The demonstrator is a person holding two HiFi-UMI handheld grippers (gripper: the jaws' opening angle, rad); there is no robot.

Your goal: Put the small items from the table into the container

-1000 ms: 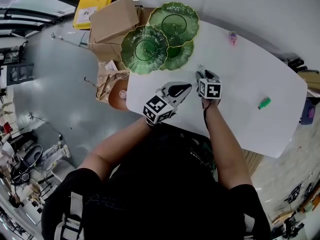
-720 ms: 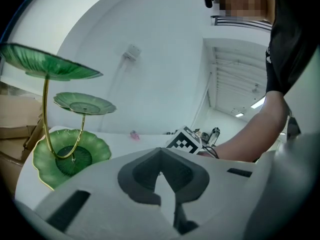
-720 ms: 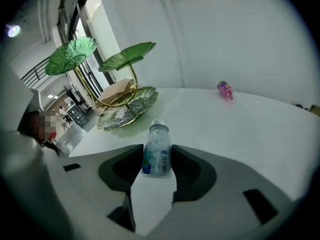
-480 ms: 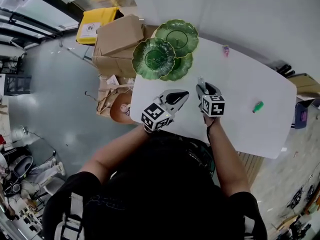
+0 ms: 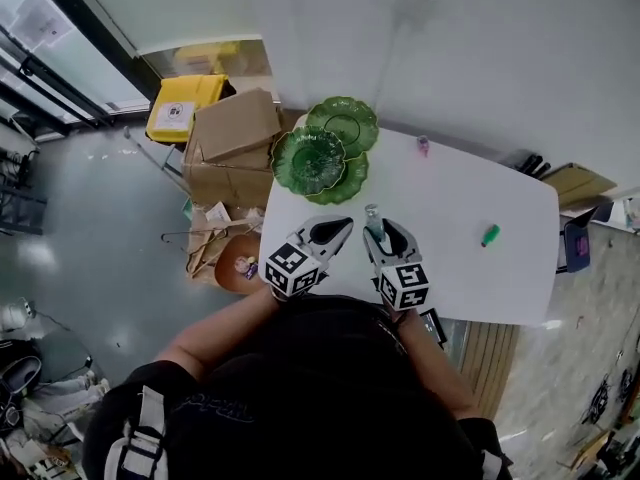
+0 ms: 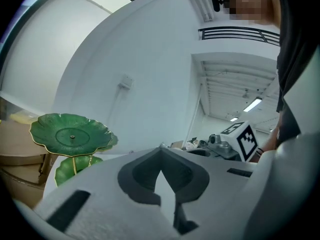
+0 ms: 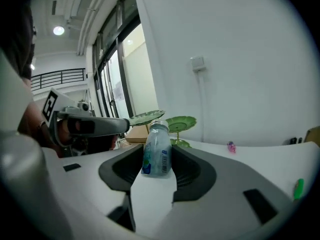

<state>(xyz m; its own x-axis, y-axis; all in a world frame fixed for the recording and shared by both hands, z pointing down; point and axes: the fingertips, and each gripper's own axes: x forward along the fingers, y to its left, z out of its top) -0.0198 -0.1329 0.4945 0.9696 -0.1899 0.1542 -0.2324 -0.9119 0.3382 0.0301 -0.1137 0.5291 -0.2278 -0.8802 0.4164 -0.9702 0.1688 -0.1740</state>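
right fingers [image 7: 194, 170] wide, clamped on small bottle [image 7: 157, 149] over the surface [image 5: 470, 193] | left fingers [image 6: 134, 176] pressed together, empty | pink bit [image 5: 423, 146], green bit [image 5: 490, 235] lying well apart

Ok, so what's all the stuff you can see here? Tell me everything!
table: one, white, middle of the head view
leaf plates: three, green, stacked in tiers on a stand at the table's far left corner
small pink item: one, pink, near the table's far edge
small green item: one, green, on the table's right side
small bottle: one, clear with a blue-green label, between the right gripper's jaws
cardboard boxes: at least two, brown, on the floor left of the table
yellow box: one, yellow, beside the cardboard boxes
left gripper: one, white, jaws together, empty
right gripper: one, white, closed on the small bottle
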